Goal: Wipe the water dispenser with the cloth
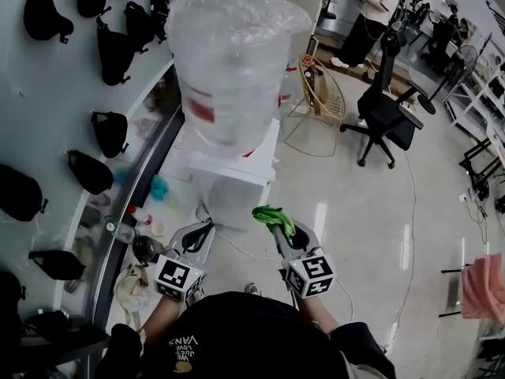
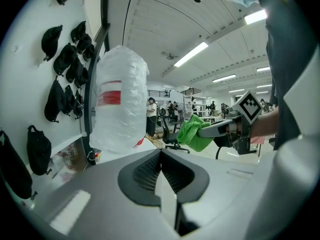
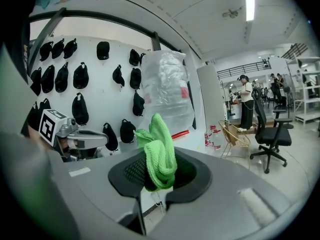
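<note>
Pointing toward the upright water dispenser, the bunched cloth is pinched in the right gripper; the left gripper is held closed and empty.

One legible item: white print on the person's black shirt, bottom centre of the head view, upside down, its large word reading "VANS"; the smaller lines beside it are indistinct. The red label on the bottle atop the water dispenser is blurred and unreadable.

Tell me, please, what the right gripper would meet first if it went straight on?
Probably the white dispenser just ahead; the cloth held in the right gripper would touch it first, though depth is unclear.
</note>
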### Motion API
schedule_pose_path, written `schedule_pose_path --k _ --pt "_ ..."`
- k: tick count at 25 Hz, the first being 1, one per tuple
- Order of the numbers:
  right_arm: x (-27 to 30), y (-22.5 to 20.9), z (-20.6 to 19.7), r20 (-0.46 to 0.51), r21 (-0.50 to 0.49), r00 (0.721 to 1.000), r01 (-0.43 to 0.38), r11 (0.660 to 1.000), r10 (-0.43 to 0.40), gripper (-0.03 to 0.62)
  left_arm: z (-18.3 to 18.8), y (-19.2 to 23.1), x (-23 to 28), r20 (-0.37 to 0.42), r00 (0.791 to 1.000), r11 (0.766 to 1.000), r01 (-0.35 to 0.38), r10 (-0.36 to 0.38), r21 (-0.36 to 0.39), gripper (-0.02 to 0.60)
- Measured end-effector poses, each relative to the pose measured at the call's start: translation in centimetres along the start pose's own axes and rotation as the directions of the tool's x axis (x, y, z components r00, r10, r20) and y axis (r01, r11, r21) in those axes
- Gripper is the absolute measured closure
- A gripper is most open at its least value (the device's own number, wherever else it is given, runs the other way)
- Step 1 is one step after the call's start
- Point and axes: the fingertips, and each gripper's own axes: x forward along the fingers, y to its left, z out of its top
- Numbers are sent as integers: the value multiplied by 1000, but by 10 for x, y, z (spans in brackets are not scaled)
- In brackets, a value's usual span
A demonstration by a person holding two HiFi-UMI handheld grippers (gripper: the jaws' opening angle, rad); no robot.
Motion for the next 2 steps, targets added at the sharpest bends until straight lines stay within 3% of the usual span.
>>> schedule_pose_path --k 2 --pt "0 -1 -2 -1 2 1000 -10 1000 10 507 1 -3 1 -4 1000 1000 -4 4 -6 580"
